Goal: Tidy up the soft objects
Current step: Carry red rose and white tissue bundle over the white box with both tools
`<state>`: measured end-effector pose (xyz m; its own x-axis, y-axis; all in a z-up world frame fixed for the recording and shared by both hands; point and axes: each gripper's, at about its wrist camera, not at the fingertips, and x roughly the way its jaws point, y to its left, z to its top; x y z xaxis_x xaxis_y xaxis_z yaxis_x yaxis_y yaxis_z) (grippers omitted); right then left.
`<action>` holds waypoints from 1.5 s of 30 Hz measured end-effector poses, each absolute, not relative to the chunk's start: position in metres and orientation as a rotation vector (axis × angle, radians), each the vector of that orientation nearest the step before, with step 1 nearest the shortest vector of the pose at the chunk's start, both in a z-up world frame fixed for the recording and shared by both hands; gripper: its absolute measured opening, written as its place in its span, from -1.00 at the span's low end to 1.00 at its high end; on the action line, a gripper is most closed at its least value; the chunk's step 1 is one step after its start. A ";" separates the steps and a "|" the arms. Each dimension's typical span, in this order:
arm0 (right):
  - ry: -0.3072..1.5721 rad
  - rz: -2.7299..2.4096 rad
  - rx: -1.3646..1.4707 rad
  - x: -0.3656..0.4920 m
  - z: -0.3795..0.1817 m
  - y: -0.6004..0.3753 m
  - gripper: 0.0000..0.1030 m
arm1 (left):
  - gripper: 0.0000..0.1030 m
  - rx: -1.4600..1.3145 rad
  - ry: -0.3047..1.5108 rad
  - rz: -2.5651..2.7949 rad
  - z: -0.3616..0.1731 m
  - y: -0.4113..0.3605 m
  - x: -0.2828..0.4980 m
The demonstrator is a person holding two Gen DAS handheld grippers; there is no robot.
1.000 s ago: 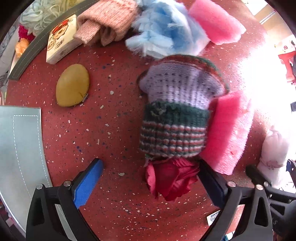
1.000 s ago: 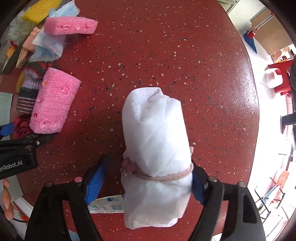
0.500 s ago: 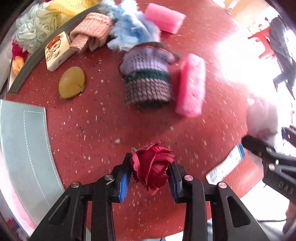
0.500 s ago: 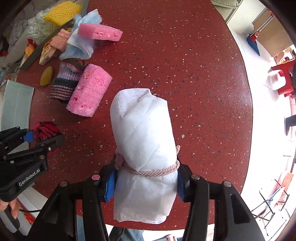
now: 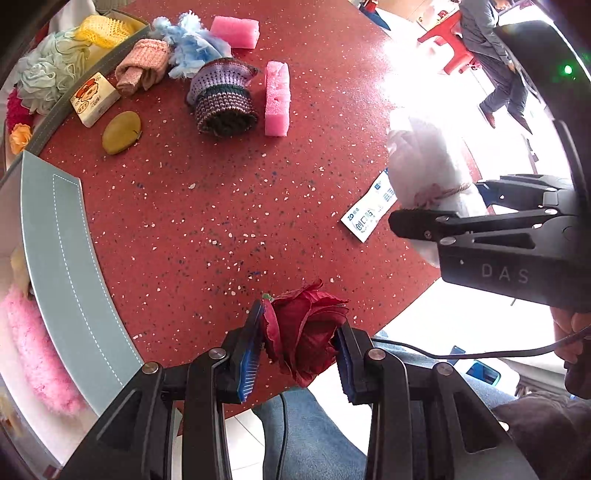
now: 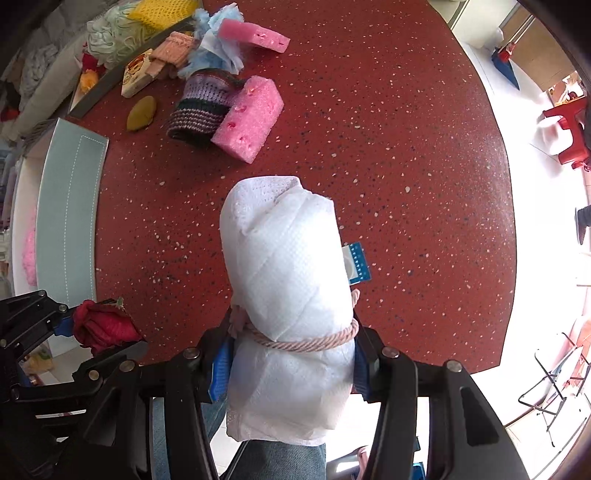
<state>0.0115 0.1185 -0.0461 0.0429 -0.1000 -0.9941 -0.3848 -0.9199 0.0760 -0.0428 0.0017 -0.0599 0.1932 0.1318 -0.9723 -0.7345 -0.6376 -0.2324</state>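
Note:
My left gripper (image 5: 297, 345) is shut on a dark red fabric rose (image 5: 304, 332) and holds it above the near edge of the red speckled table (image 5: 207, 206). My right gripper (image 6: 291, 363) is shut on a white rolled cloth tied with pink cord (image 6: 284, 280), lifted above the table; it also shows in the left wrist view (image 5: 424, 166). On the table lie a striped knitted piece (image 5: 223, 98), two pink sponges (image 5: 277, 98) (image 5: 234, 31), a blue fluffy cloth (image 5: 194, 48) and a pink knitted piece (image 5: 142, 66).
A grey-green box with a stitched flap (image 5: 70, 273) stands at the left, with pink fluff (image 5: 37, 350) inside. A second box (image 5: 55, 74) at the far left holds soft items. A small carton (image 5: 94, 98), an olive pouch (image 5: 122, 131) and a white packet (image 5: 369, 210) lie on the table.
Both grippers closed on their objects and lifted them back toward the table's near edge. The rose left its place by the knitted piece. The packet is uncovered.

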 end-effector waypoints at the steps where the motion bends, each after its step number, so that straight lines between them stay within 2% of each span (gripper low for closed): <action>1: 0.507 1.969 -2.113 0.014 -0.046 0.113 0.08 | -0.28 -1.745 0.566 1.530 -0.059 -0.005 -0.042; 6: 0.491 1.952 -2.144 0.000 -0.040 0.085 0.08 | -0.28 -1.693 0.514 1.617 -0.037 -0.032 -0.061; 18: 0.258 2.046 -2.153 -0.050 -0.014 0.041 0.08 | -0.28 -1.644 0.329 1.811 0.001 -0.094 -0.105; 45: -0.175 2.255 -2.227 -0.116 0.020 -0.072 0.09 | -0.28 -1.725 -0.079 2.156 -0.005 -0.250 -0.127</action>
<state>-0.1161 -0.0720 0.0197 -0.0154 0.0541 -0.9984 0.1007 -0.9934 -0.0554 -0.1269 -0.2496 -0.0054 -0.1766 0.3234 -0.9296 -0.2548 -0.9273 -0.2742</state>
